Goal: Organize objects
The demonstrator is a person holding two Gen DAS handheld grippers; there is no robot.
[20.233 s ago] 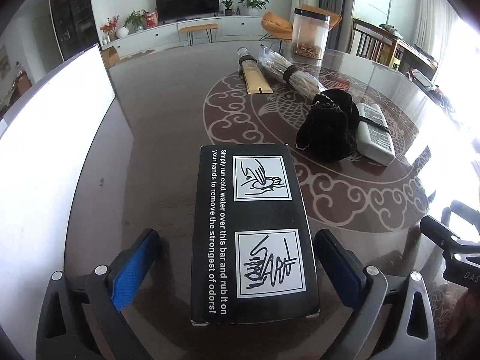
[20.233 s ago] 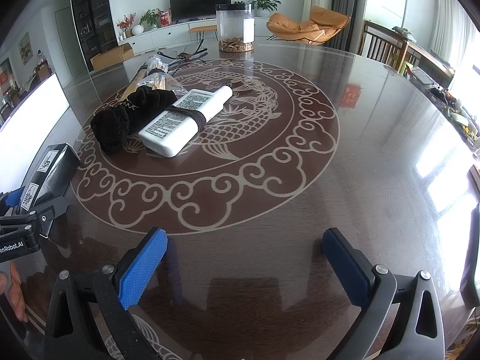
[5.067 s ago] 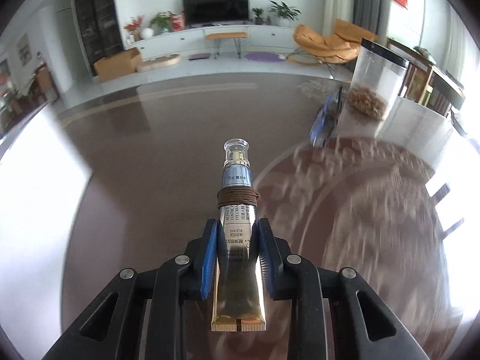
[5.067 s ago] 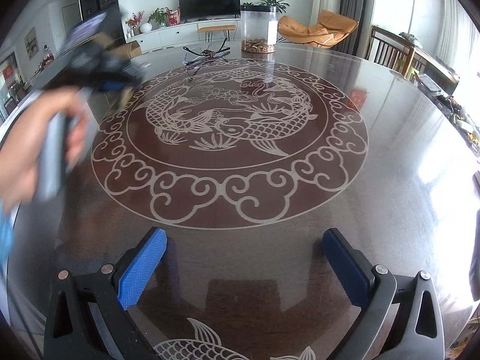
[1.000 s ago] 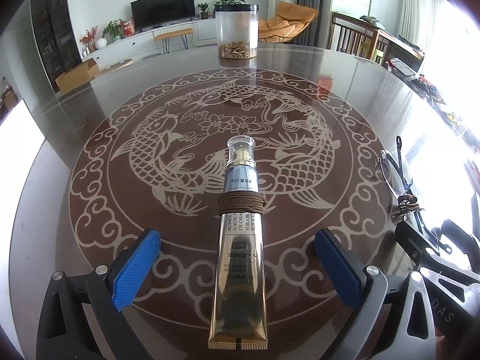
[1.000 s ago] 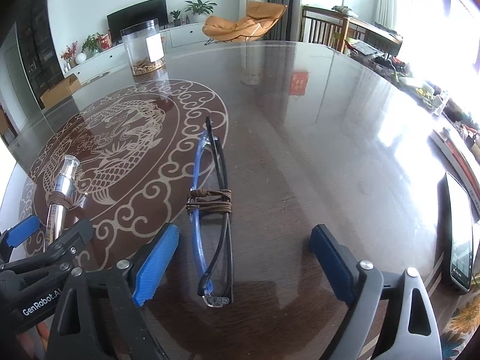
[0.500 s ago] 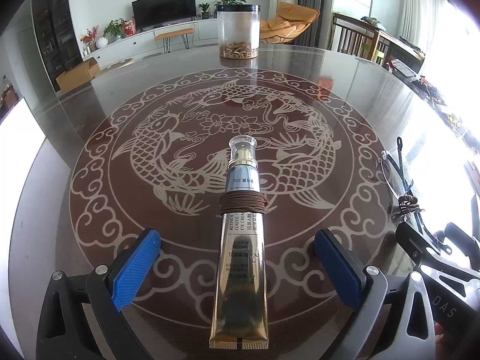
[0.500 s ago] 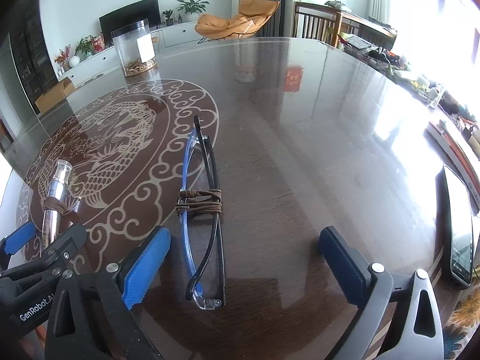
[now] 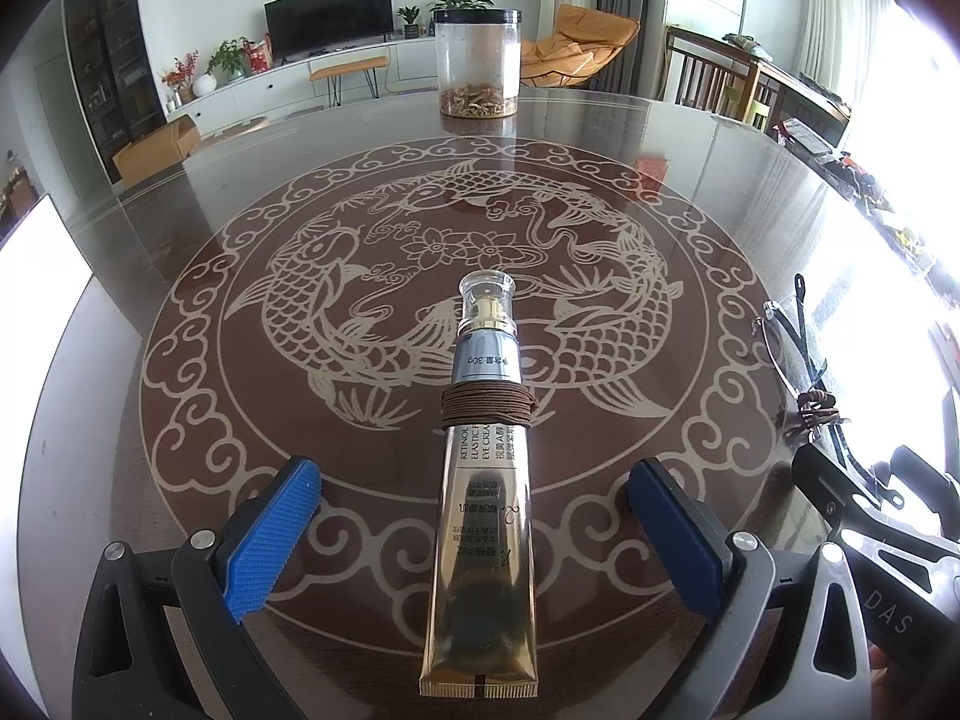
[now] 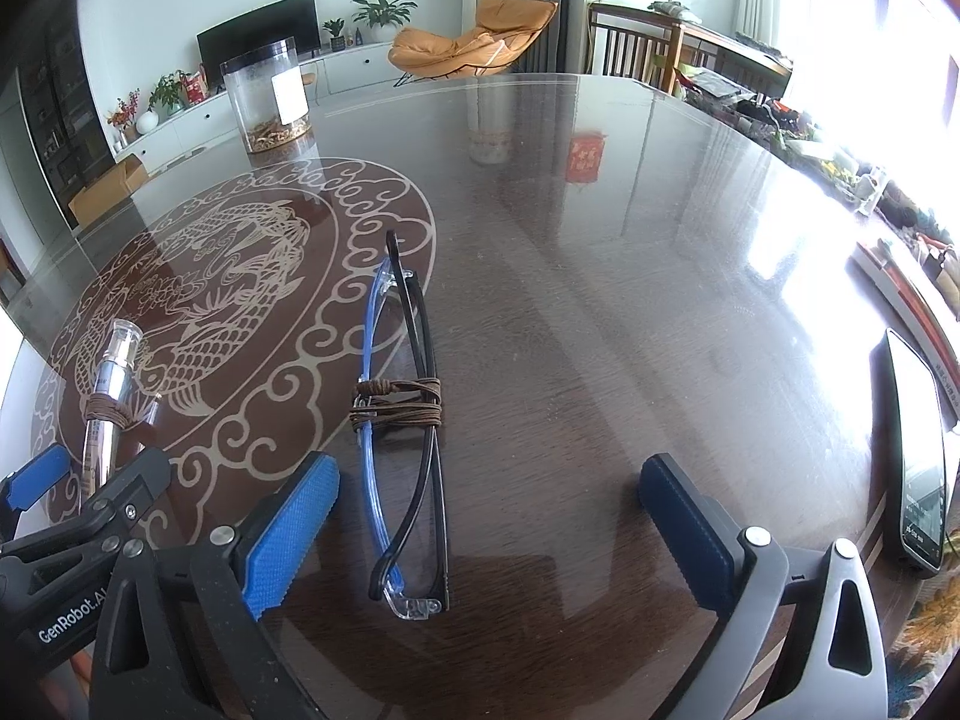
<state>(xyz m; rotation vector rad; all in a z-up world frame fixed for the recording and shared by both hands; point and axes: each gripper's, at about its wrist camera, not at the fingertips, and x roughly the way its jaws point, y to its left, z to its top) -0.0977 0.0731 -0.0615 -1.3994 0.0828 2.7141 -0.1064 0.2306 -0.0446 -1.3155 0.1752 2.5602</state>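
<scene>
A gold cosmetic tube (image 9: 483, 540) with a clear cap and a brown cord wound round it lies on the round table (image 9: 180, 228), between the open fingers of my left gripper (image 9: 474, 531), untouched. It also shows in the right wrist view (image 10: 102, 420). Folded glasses (image 10: 408, 420), blue and black, bound with brown cord, lie on the table between the open fingers of my right gripper (image 10: 489, 525), nearer the left finger. The glasses also show in the left wrist view (image 9: 798, 360). Both grippers are empty.
A clear plastic jar (image 9: 478, 72) with brown bits stands at the table's far side, also in the right wrist view (image 10: 270, 96). A phone (image 10: 915, 456) lies at the right table edge. A white panel (image 9: 36, 258) lies at the left.
Over 20 seconds the black box, pouch and white bottle left the table. Five seconds ago my left gripper held the tube; now it lies released. In the last second the right gripper shifted slightly.
</scene>
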